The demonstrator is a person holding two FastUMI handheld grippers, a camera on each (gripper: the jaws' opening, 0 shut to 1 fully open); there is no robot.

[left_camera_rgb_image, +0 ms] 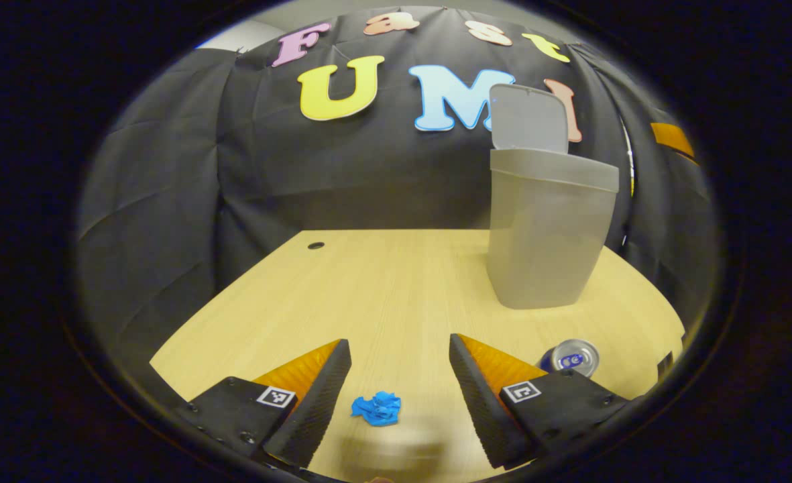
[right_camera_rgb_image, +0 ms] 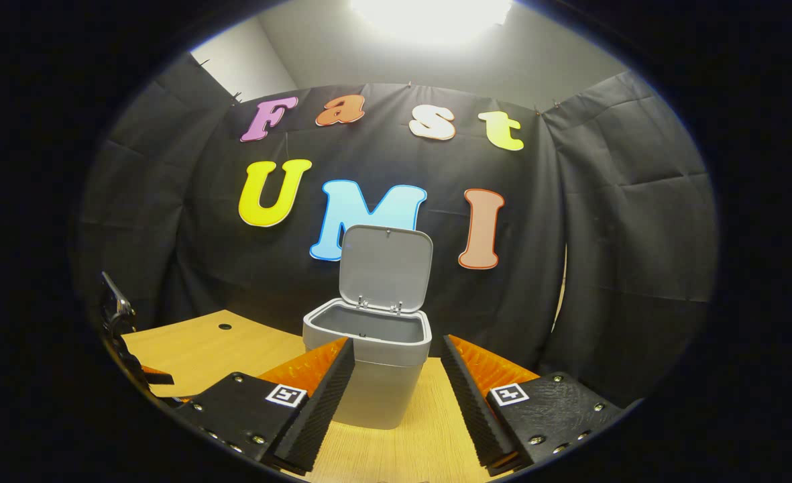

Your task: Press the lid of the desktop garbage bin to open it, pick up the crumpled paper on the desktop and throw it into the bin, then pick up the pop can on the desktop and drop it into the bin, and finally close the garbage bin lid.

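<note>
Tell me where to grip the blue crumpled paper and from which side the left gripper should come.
Grip the crumpled paper across its middle, coming straight down and forward from above. It is a small, low wad lying flat on the table, already between the open fingers of the left gripper, so closing on its two sides should probably hold it.

A light wooden desk [left_camera_rgb_image: 396, 282] stood before the black cloth wall [right_camera_rgb_image: 610, 235]. A small round hole [left_camera_rgb_image: 316, 245] lay near the desk's far left corner; a ceiling light [right_camera_rgb_image: 429, 13] glared overhead.
</note>
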